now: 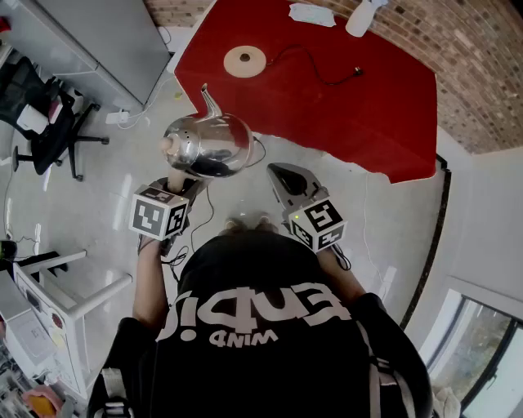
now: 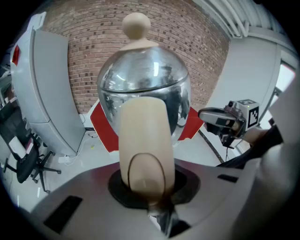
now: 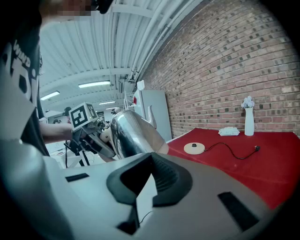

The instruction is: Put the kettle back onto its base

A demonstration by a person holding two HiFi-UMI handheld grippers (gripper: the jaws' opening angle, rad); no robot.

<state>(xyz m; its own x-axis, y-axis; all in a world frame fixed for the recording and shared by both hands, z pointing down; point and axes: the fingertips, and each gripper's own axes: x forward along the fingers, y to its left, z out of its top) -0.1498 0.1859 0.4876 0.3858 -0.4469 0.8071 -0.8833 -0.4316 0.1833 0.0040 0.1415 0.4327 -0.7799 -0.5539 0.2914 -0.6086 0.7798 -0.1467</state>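
Note:
A shiny steel kettle (image 1: 208, 145) with a cream knob and handle hangs in the air over the floor, short of the red table (image 1: 368, 114). My left gripper (image 1: 181, 184) is shut on the kettle's handle (image 2: 140, 140), and the kettle's body (image 2: 143, 89) fills the left gripper view. The round cream base (image 1: 245, 61) lies on the table's near left part, its black cord (image 1: 319, 75) trailing right. My right gripper (image 1: 282, 175) hovers beside the kettle (image 3: 133, 131), jaws together and holding nothing. The base (image 3: 194, 148) shows beyond it.
A white vase (image 3: 249, 119) and a white packet (image 1: 312, 14) stand at the table's far edge by the brick wall. A grey cabinet (image 1: 98, 41) and an office chair (image 1: 49, 122) are at the left, with a white frame table (image 1: 57, 298) lower left.

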